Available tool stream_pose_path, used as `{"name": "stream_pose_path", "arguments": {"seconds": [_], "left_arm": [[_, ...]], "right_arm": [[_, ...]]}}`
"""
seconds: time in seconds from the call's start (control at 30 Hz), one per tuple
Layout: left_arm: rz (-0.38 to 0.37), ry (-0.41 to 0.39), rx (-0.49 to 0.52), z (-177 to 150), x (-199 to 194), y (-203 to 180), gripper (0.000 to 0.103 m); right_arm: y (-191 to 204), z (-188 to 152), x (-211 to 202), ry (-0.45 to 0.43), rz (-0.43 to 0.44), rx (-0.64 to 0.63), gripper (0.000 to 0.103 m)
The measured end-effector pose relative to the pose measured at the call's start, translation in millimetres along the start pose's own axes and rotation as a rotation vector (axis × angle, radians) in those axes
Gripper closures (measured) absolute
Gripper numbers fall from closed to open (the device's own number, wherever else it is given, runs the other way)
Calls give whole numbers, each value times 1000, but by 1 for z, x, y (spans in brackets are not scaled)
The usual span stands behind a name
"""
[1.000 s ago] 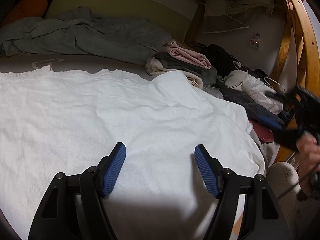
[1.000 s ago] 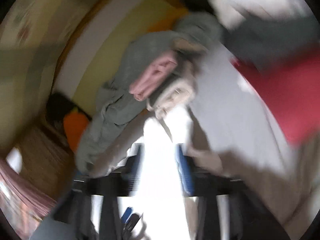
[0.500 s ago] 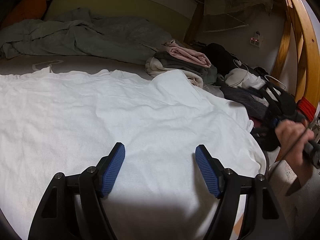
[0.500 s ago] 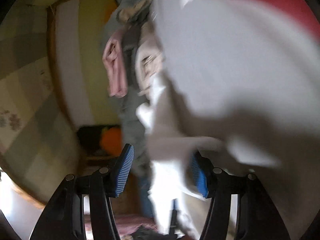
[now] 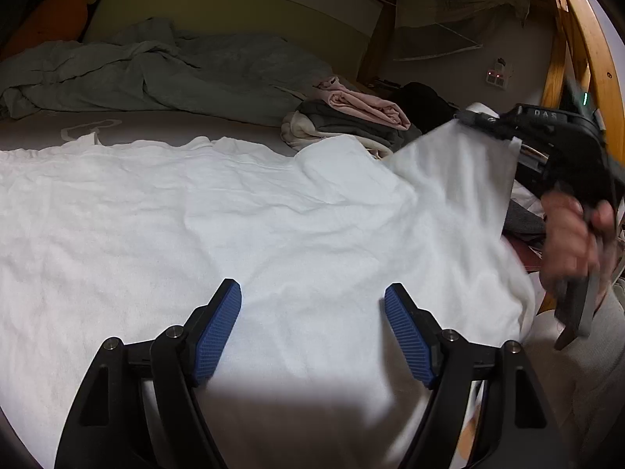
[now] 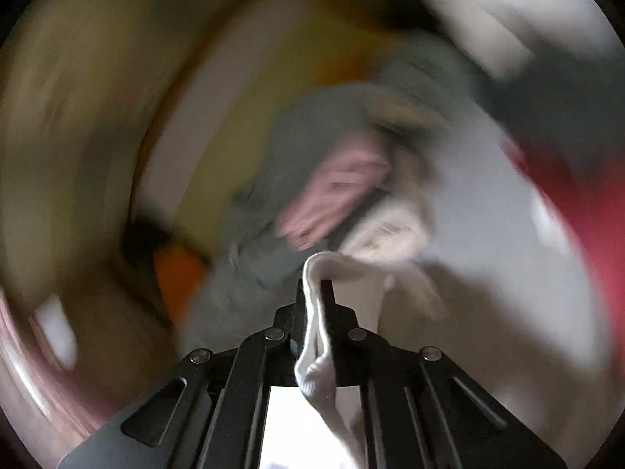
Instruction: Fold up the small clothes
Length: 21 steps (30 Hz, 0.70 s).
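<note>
While the left gripper (image 5: 312, 332) hovers with fingers apart over the white T-shirt (image 5: 234, 234) spread on the bed (image 5: 156, 129), the right gripper (image 6: 314, 293), open 0.5 s ago, now clamps its sleeve edge and lifts it, starting the fold.

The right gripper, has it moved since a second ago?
Yes. In the left wrist view the right gripper, shut on the white garment, has risen toward the folded clothes pile.

White garment (image 5: 242, 215) on bed (image 5: 164, 129)
</note>
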State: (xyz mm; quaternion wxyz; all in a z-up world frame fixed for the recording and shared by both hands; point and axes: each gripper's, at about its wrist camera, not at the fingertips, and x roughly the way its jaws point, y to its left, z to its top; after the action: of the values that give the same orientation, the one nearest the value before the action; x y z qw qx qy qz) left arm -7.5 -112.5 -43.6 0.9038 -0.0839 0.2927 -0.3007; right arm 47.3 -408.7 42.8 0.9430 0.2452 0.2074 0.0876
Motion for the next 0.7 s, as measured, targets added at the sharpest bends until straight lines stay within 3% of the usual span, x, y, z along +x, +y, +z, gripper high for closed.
{"name": "stream_pose_path", "arguments": {"seconds": [0.03, 0.1, 0.17, 0.23, 0.37, 0.43, 0.5, 0.57, 0.63, 0.7], "left_arm": [[0, 0, 0, 0, 0, 0, 28], [-3, -1, -3, 0, 0, 0, 28], [-5, -2, -4, 1, -1, 0, 28], [-6, -3, -4, 0, -1, 0, 28], [-5, -3, -4, 0, -1, 0, 28], [-5, -3, -4, 0, -1, 0, 28], [-7, -3, -6, 0, -1, 0, 28], [-11, -4, -14, 0, -2, 0, 28], [-27, -12, -36, 0, -5, 3, 28], [-46, -20, -51, 0, -9, 6, 28]], "right_arm": [[28, -12, 14, 108, -32, -171, 98], [46, -42, 39, 292, -66, -301, 98], [42, -71, 57, 442, -99, -319, 98], [31, -83, 59, 511, -102, -258, 98], [27, -77, 36, 496, -37, -172, 96], [31, -75, 28, 479, 14, -165, 84], [38, -75, 23, 466, 13, -190, 60], [47, -82, 19, 460, -3, -241, 50], [51, -87, 28, 488, -30, -270, 49], [47, -89, 30, 513, 9, -227, 49]]}}
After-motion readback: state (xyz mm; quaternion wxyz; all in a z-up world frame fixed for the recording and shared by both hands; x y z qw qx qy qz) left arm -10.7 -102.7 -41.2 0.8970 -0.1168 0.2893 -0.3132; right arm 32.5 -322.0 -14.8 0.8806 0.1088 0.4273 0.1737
